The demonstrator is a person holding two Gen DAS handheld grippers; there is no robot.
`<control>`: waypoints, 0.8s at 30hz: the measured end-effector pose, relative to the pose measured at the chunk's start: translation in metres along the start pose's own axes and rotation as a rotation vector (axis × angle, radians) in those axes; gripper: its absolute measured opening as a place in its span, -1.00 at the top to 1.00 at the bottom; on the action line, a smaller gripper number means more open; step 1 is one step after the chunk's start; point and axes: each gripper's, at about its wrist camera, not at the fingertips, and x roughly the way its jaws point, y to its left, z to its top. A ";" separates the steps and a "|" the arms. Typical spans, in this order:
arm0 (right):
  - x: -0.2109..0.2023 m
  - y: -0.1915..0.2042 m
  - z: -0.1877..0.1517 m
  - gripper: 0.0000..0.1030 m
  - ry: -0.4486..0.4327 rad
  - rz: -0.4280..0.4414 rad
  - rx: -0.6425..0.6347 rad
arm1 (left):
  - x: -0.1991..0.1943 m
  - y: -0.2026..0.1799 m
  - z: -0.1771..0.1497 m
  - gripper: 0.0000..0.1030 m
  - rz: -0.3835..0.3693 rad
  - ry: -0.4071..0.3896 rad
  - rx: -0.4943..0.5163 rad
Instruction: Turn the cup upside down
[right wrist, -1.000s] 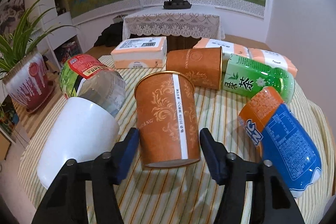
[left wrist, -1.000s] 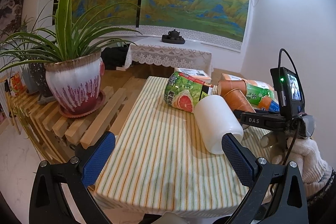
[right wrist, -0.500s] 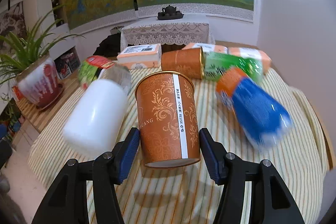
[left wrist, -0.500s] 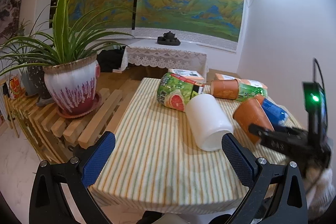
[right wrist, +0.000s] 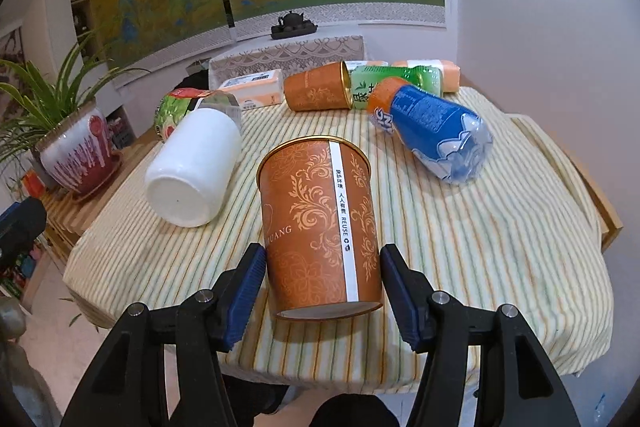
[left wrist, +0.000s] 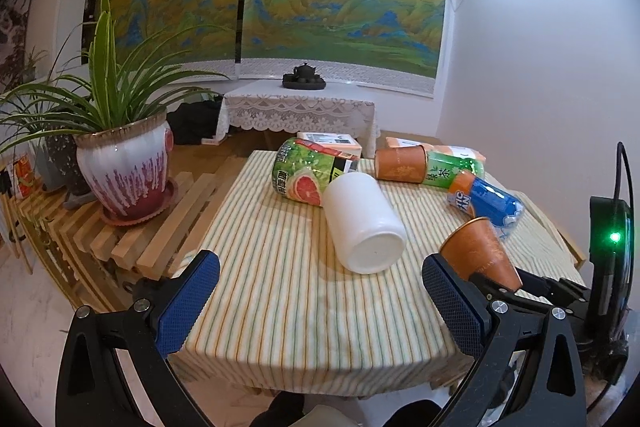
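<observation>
1. Right gripper (right wrist: pixel 323 281): black frame with blue textured pads, clamped on the lower sides of the orange paper cup (right wrist: pixel 320 223).
2. Orange paper cup: tapered, printed with pale scrollwork and a white vertical strip, gold-edged rim. It is held above the striped tablecloth (right wrist: pixel 460 239), rim pointing away from the camera and narrow base toward it; whether any part touches the cloth cannot be judged.
3. Left gripper (left wrist: pixel 320 297): blue cross-hatched pads spread wide, nothing between them, poised over the near table edge.
4. White cup (left wrist: pixel 362 221): smooth, matte cylinder lying on its side, flat base toward the camera.
5. Second orange cup (right wrist: pixel 318 92): same pattern, on its side at the far edge.
6. Blue-labelled bottle (right wrist: pixel 432 129): crinkled clear plastic, lying flat.
7. Green-labelled bottle (left wrist: pixel 308 177): lying just behind the white cup.
</observation>
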 end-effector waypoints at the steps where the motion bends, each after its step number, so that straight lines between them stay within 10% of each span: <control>1: 0.000 0.000 0.000 -0.10 -0.003 0.006 -0.002 | -0.001 0.000 0.000 -0.99 0.000 -0.002 -0.001; 5: -0.008 -0.002 0.000 -0.45 -0.033 0.021 0.001 | -0.009 -0.002 -0.002 -1.00 0.001 -0.012 -0.002; 24: -0.113 -0.102 -0.048 -0.49 -0.203 -0.040 0.173 | 0.005 -0.120 -0.039 -1.00 -0.118 0.050 0.090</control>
